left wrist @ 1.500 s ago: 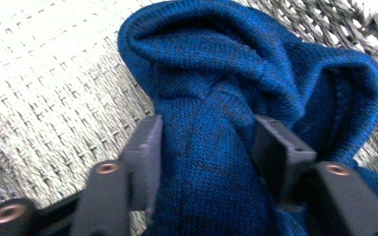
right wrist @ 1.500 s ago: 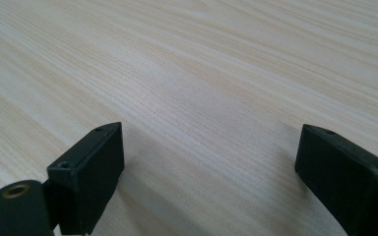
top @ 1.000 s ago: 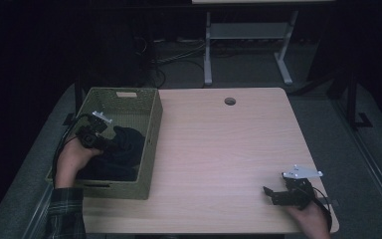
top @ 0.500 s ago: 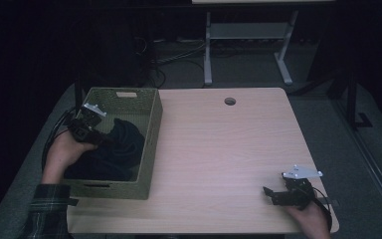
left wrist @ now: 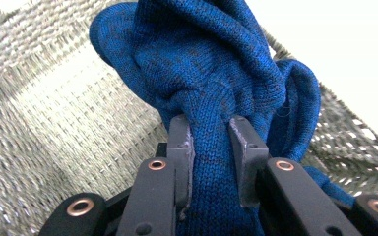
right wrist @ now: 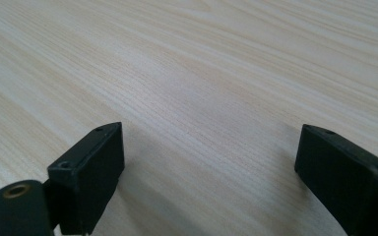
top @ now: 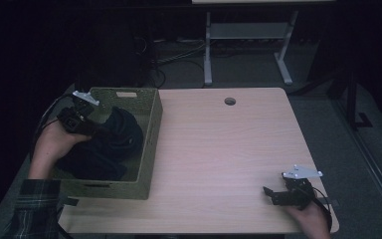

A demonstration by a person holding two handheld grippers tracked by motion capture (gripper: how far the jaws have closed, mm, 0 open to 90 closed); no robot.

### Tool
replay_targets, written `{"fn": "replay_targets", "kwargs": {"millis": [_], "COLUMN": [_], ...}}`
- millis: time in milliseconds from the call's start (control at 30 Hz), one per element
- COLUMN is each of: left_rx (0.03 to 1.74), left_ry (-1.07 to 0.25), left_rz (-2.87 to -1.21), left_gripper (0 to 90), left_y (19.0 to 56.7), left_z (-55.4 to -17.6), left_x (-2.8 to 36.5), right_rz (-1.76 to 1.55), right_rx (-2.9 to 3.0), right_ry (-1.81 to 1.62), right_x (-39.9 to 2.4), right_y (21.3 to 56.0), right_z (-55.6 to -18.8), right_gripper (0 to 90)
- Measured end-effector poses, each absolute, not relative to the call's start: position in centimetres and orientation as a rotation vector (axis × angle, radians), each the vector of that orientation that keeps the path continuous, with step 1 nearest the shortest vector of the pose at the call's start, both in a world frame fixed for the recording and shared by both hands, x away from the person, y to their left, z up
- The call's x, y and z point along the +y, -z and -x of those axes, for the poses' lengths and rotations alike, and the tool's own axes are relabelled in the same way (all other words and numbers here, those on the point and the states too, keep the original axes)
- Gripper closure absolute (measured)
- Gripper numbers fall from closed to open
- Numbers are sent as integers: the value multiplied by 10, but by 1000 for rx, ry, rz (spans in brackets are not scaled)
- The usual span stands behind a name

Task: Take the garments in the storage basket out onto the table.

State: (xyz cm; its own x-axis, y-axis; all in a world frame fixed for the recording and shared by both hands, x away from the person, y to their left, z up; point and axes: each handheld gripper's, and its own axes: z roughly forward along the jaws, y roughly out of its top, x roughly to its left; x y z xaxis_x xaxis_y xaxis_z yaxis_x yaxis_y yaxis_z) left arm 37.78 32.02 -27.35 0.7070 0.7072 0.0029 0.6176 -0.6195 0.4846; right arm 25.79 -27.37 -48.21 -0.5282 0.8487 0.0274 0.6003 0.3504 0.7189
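Bunched blue knit garment (left wrist: 211, 73) pinched by left hand-held gripper (left wrist: 211, 142).

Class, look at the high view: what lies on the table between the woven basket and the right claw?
Nothing: in the high view, bare wooden table runs from the woven basket to the right claw.

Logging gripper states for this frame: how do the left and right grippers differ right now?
The left gripper is shut on the blue knit cloth; the right gripper is open and holds nothing. The left sits in the woven basket; the right is low over the bare wooden table. Both have black jaws.
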Motion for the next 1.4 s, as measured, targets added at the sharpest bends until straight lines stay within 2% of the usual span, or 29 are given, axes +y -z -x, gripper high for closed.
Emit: {"fn": "replay_targets", "kwargs": {"millis": [500, 1400], "left_rx": [956, 827], "left_ry": [-312, -306], "left_rz": [-2420, -2373], "left_gripper": [739, 740], "left_y": [234, 206], "left_z": [-372, -362], "left_x": [312, 272], "right_rz": [-1277, -1276], "right_rx": [2268, 2268], "right_ry": [-984, -984], "right_x": [-274, -274], "right_y": [482, 482], "right_z": [-258, -258], "right_gripper": [111, 111]}}
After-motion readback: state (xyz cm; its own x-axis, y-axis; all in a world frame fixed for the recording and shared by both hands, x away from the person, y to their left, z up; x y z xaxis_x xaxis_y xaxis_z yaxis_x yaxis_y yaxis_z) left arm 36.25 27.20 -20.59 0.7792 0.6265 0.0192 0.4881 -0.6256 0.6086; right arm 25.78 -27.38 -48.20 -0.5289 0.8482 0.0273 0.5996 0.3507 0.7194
